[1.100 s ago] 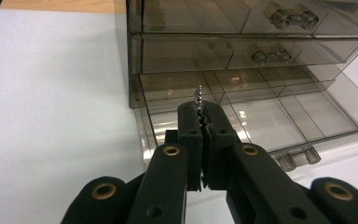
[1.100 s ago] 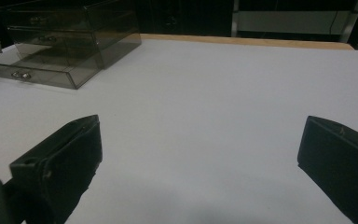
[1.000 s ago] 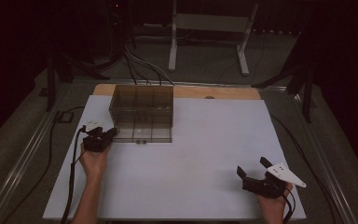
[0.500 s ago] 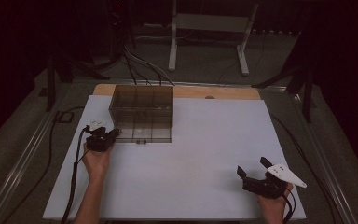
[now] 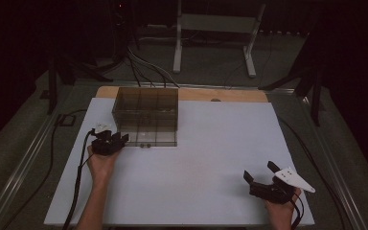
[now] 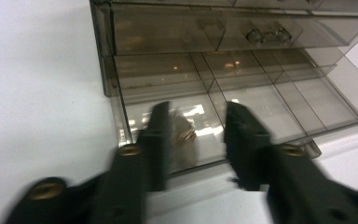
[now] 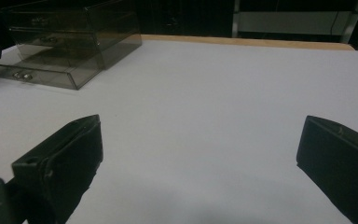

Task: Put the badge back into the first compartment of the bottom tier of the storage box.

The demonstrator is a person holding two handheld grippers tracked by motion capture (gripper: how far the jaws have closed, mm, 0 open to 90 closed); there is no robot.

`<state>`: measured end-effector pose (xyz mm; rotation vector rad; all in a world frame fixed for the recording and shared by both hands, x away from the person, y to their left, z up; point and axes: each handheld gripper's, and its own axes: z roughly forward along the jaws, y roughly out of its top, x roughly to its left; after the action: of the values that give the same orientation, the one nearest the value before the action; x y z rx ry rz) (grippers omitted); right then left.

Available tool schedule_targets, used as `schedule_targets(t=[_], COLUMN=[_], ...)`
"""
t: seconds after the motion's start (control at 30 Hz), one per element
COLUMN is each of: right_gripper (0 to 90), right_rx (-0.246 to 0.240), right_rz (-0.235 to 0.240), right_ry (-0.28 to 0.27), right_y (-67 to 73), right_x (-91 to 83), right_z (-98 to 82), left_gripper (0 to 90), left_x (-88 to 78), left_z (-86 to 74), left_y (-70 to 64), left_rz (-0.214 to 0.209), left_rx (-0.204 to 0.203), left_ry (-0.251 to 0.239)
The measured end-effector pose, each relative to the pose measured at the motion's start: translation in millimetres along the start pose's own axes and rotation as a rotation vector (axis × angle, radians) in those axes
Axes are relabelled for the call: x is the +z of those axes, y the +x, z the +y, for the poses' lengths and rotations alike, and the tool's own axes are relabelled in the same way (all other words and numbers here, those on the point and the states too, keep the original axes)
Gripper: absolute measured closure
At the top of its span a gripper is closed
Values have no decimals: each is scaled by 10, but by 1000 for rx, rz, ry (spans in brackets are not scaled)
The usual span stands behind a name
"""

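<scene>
At the desk's (image 5: 211, 143) far left stood the smoky drawer box (image 5: 146, 115), its bottom drawer (image 6: 242, 116) pulled out beneath the left tool (image 6: 196, 126), whose empty jaws had just been opening, while the right tool (image 5: 263, 179) gaped wide.

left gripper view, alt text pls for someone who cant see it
The left hand-held gripper, blurred, jaws parted after just opening, hangs over the pulled-out bottom drawer of a smoky clear drawer box on a white table. A small brownish item between the jaws is too blurred to identify.
</scene>
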<state>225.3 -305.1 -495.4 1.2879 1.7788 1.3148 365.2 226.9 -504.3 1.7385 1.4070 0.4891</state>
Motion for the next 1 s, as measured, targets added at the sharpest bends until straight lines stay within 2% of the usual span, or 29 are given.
schedule_targets(t=[0.03, 0.13, 0.33, 0.7, 1.0], right_gripper=[5, 5, 5, 5, 5], right_rx=[0, -2, -2, 2, 0], right_rz=[0, 0, 1, 0, 1], right_ry=[0, 1, 2, 1, 1], right_y=[0, 0, 0, -2, 1], right_x=[0, 1, 2, -3, 0], right_z=[0, 0, -1, -1, -2], left_gripper=[473, 403, 298, 180, 151], left_x=[-7, -21, -57, -227, -378], left_z=[3, 12, 25, 66, 61], left_y=[-4, -14, -33, -40, 4], left_rz=[4, 11, 21, 11, -7], left_rx=[1, 4, -2, -2, -3], left_ry=[-5, -17, -44, -94, -115])
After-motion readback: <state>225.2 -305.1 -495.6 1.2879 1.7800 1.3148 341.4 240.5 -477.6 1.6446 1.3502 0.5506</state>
